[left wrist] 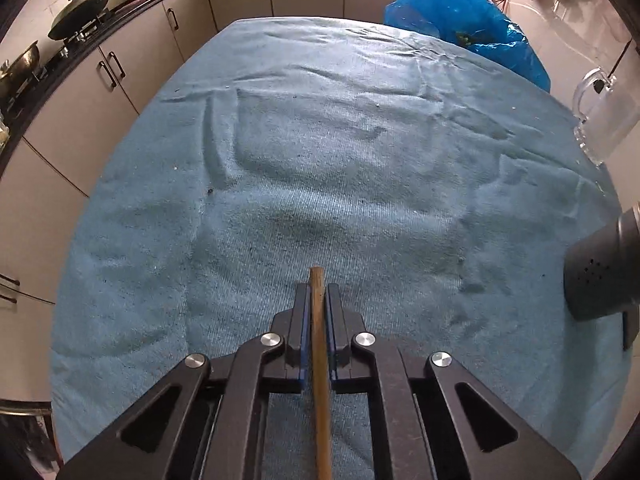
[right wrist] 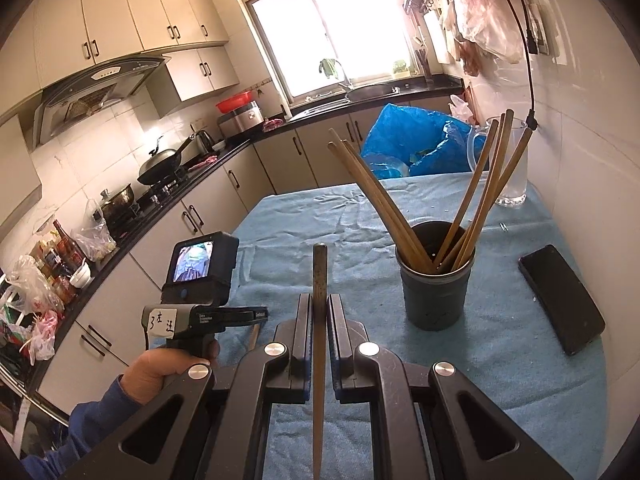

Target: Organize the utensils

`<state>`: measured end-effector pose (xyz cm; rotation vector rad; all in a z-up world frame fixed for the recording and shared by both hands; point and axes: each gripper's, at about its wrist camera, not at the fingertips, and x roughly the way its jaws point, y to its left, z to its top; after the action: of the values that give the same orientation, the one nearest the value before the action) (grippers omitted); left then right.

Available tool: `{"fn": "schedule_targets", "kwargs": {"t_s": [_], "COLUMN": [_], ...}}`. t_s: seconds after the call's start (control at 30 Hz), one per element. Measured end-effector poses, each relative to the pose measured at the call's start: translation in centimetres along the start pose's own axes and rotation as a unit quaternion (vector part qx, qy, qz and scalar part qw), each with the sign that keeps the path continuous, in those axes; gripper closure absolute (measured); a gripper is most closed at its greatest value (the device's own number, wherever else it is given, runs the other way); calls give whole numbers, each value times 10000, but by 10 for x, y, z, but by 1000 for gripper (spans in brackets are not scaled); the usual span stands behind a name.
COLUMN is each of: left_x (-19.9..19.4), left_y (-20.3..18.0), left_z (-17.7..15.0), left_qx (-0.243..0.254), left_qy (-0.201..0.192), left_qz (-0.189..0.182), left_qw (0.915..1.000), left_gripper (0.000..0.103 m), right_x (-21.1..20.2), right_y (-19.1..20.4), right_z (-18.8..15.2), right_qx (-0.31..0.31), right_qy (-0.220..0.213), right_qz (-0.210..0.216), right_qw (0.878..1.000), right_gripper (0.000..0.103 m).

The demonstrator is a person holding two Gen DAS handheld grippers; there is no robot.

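a kitchen. cream cabinets (right wrist: 132,24) hang above a range hood (right wrist: 92,92) on a white tiled wall (right wrist: 120,128). a black countertop (right wrist: 224,156) runs along base cabinets (left wrist: 100,76) to a corner and on under a bright sliding window (right wrist: 332,28), daylight blown out. a table under a blue towel (left wrist: 320,168) stands against a pale wall (right wrist: 580,152).

The left wrist view looks steeply down, close over the counter (left wrist: 280,160). The right looks level from farther back. Both share the far blue bag (left wrist: 460,12) and glass pitcher (right wrist: 514,160).
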<state>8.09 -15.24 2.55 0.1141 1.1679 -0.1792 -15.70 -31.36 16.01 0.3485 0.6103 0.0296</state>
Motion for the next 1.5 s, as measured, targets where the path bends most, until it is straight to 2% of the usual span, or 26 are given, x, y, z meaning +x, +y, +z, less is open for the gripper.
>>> {"fn": "schedule_targets", "kwargs": {"t_s": [0.1, 0.23, 0.4, 0.63, 1.07, 1.5], "left_x": [-14, -55, -123, -178, -209, -226], "left_y": [8, 15, 20, 18, 13, -5], "left_z": [-7, -17, -28, -47, -63, -60], "left_qx": [-81, -108, -84, 77, 142, 261], "left_qy": [-112, -567, -1302, -1858, -2097, -2238], "left_qz": [-336, -606, -894, -1172, -1298, -1312], "left_qw": [9993, 9965, 9874, 9755, 9690, 9654], "left_gripper": [96, 96, 96, 96, 96, 96], "right_x": [-1, -4, -14, -28, -39, -51], "right_y": [-1, 0, 6, 13, 8, -2], "right_z": [1, 2, 3, 4, 4, 5], "right_qx": [11, 29, 12, -76, -44, 78], "right_qy": [-13, -65, -194, -352, -519, -652], "right_qz": [-18, -4, 41, 57, 13, -23], "right_qw": [10000, 10000, 9998, 9993, 9986, 9978], "right_gripper": [95, 95, 95, 95, 95, 95]}}
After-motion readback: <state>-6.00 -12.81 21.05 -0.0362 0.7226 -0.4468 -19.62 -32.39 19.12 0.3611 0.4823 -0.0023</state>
